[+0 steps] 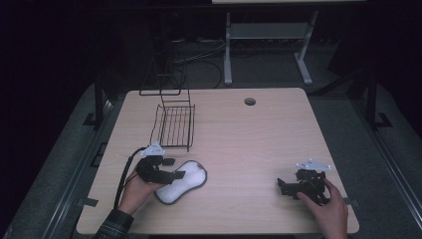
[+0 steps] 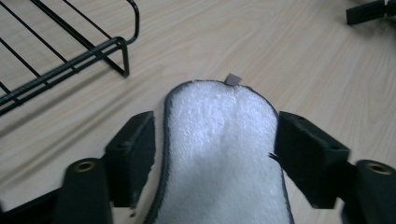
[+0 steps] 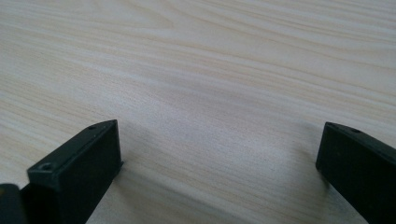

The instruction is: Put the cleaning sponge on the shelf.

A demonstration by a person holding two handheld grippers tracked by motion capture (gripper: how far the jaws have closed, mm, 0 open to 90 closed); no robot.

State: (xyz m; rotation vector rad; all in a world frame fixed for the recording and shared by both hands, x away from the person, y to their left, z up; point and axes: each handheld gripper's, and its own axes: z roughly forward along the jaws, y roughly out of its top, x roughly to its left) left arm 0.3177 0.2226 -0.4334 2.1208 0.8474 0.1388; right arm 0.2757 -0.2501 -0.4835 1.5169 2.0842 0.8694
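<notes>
My left gripper (image 2: 212, 154) stands released, jaws either side of the one white pad (image 2: 224, 154) without pressing it; the pad lies flat at the near left of the table (image 1: 259, 139). My right gripper (image 3: 219, 158) gapes over bare wood, near right. One wire rack (image 1: 174, 124) sits farther back on the left

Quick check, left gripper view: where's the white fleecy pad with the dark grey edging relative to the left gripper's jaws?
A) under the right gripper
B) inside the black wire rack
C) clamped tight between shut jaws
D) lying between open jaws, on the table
D: the white fleecy pad with the dark grey edging lies flat on the light wooden table between the left gripper's spread jaws, with a gap visible beside the left jaw.
</notes>
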